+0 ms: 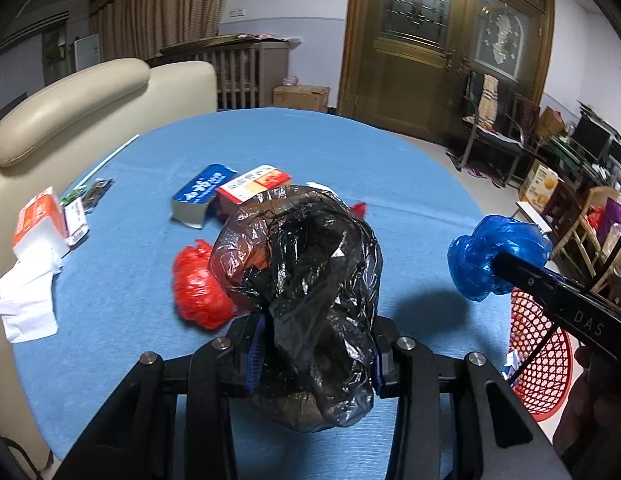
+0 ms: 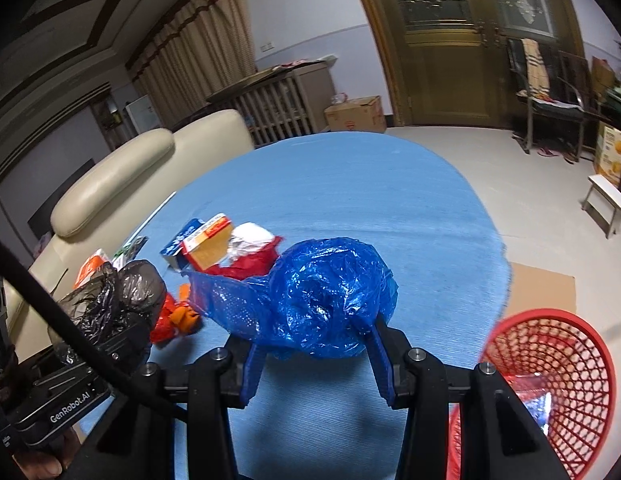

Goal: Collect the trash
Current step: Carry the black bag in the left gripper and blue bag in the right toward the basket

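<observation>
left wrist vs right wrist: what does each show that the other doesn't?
Left wrist only: white tissue at the table's left edge.
Right wrist only: cardboard sheet on the floor, white stool.
Both: left tongs shut on a black bag, right tongs shut on a blue bag, red basket, boxes on the blue table.

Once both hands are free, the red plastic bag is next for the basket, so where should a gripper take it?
Grip the crumpled red plastic bag across its raised middle, coming down from above: it lies as a loose lump on the blue tablecloth, offering no handle or rim.
</observation>
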`<state>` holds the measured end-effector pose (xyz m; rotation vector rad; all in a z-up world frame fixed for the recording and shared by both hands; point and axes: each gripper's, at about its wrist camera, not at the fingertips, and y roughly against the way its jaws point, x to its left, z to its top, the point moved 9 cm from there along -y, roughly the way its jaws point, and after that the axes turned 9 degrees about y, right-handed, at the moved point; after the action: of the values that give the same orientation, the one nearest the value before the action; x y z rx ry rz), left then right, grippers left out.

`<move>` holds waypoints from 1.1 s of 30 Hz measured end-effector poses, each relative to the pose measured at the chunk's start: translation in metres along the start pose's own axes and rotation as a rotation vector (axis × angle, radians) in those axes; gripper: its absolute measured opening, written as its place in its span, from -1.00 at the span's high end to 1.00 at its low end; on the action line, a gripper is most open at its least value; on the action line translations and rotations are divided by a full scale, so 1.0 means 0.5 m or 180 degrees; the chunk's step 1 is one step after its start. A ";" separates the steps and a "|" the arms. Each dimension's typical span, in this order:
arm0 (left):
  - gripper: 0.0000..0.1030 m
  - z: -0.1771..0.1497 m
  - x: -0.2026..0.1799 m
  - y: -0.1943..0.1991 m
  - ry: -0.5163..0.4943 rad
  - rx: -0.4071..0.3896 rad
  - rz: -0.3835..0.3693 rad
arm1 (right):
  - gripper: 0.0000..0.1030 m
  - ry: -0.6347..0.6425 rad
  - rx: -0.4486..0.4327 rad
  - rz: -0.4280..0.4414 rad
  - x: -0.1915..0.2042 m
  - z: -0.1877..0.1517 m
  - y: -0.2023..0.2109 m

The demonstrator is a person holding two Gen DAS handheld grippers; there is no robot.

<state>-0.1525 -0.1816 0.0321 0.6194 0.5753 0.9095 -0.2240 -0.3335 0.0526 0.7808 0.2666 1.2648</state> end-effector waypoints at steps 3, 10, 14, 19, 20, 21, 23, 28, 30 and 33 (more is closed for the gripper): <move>0.17 -0.002 -0.024 -0.007 -0.0052 0.0025 -0.0045 | 0.06 -0.0063 -0.0011 -0.0062 -0.028 -0.007 0.012; 0.17 0.003 -0.078 -0.018 -0.0184 0.0040 -0.0158 | 0.06 -0.0188 -0.0003 -0.0212 -0.086 -0.031 0.038; 0.17 0.006 -0.106 -0.024 -0.0240 0.0052 -0.0207 | 0.06 -0.0242 -0.0009 -0.0297 -0.116 -0.039 0.052; 0.17 0.004 -0.143 -0.029 -0.0320 0.0078 -0.0279 | 0.06 -0.0313 -0.0044 -0.0398 -0.150 -0.040 0.071; 0.17 0.002 -0.150 -0.030 -0.0339 0.0087 -0.0297 | 0.06 -0.0330 -0.0053 -0.0424 -0.160 -0.042 0.078; 0.17 0.001 -0.158 -0.031 -0.0358 0.0093 -0.0311 | 0.06 -0.0340 -0.0055 -0.0440 -0.164 -0.043 0.081; 0.17 -0.003 -0.172 -0.031 -0.0391 0.0102 -0.0332 | 0.06 -0.0366 -0.0056 -0.0481 -0.178 -0.047 0.089; 0.17 -0.007 -0.204 -0.031 -0.0448 0.0119 -0.0391 | 0.06 -0.0460 -0.0030 -0.0581 -0.211 -0.066 0.102; 0.17 -0.009 -0.219 -0.030 -0.0475 0.0123 -0.0426 | 0.06 -0.0495 -0.0019 -0.0621 -0.224 -0.075 0.110; 0.17 -0.015 -0.249 -0.027 -0.0545 0.0135 -0.0493 | 0.06 -0.0557 -0.0004 -0.0684 -0.247 -0.089 0.123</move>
<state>-0.2117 -0.2919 0.0413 0.6742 0.4822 0.6929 -0.3345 -0.4251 0.0324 0.8332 0.2019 0.9883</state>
